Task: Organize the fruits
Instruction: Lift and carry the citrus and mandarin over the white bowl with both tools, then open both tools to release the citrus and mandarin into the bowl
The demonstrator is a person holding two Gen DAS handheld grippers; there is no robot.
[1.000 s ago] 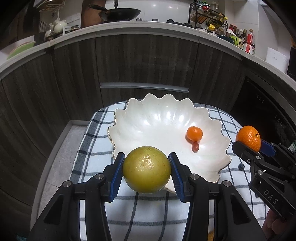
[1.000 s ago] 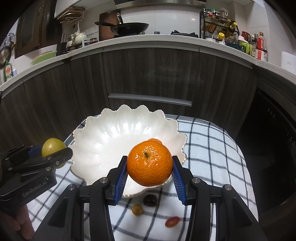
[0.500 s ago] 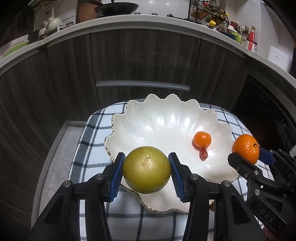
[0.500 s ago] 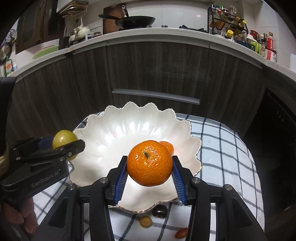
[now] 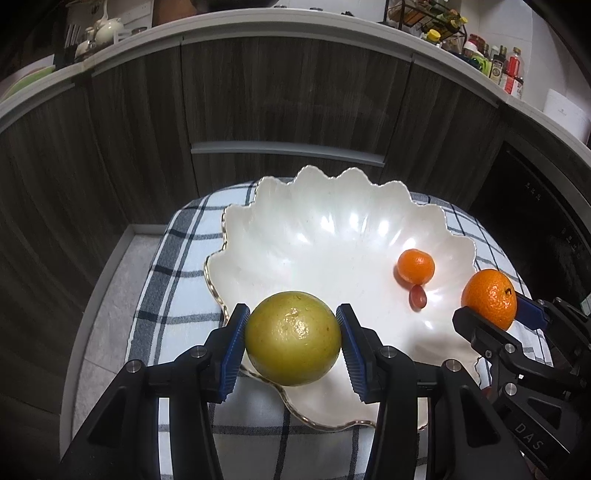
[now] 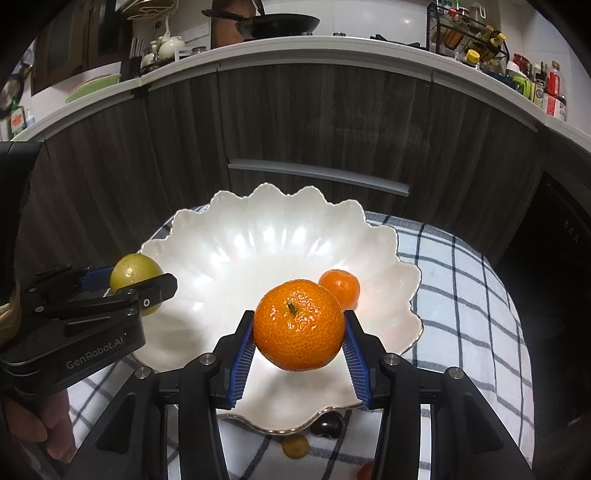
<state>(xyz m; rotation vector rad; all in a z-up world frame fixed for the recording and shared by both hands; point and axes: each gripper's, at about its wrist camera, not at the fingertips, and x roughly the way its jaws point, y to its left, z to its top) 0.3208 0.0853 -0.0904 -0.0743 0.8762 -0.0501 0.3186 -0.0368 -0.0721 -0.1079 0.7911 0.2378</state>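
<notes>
A checked cloth (image 5: 173, 280) covers the table below dark cabinets (image 6: 332, 122) and a pan (image 6: 277, 24)

Dim room; overhead glare on bowl (image 5: 332, 236); fisheye-warped, vignetted edges.

Both grippers now sit farther forward over the white scalloped bowl (image 5: 325, 236), which fills more of the lower frame in each view than a second ago. The green-yellow fruit (image 5: 293, 338) now overlaps the bowl's near rim. The large orange (image 6: 299, 325) now hangs above the bowl's interior, closer to the small orange (image 6: 340, 288).
</notes>
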